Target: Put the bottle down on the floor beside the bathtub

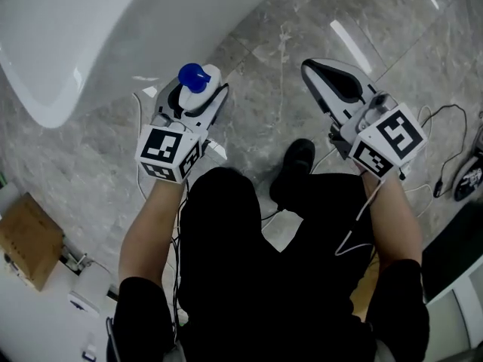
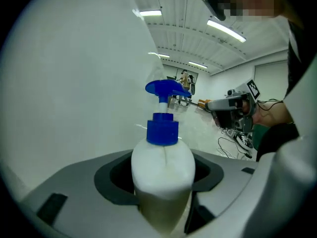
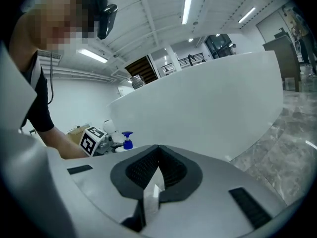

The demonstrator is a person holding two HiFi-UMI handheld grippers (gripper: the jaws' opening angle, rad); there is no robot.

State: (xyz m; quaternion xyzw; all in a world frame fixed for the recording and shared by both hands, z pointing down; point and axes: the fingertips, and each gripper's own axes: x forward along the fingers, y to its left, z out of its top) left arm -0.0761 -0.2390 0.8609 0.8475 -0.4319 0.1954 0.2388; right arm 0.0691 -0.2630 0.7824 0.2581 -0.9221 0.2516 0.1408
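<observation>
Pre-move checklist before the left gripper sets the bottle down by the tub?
1. Grip: ok. The left gripper jaws are closed on the bottle.
2. Bottle upright: ok, with the blue pump on top.
3. Beside the bathtub: ok, its wall is close.
4. Bottle base on the floor: cannot tell, it is hidden.
5. Right gripper clear: ok. It is shut, empty and off to the side.

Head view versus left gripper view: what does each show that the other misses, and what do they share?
Head view only: the person's shoe, a cardboard box, the marker cube on the left gripper. Left gripper view only: ceiling lights, and that gripper's jaws pressed against the bottle. Both: the blue pump, the white bathtub, the right gripper.
</observation>
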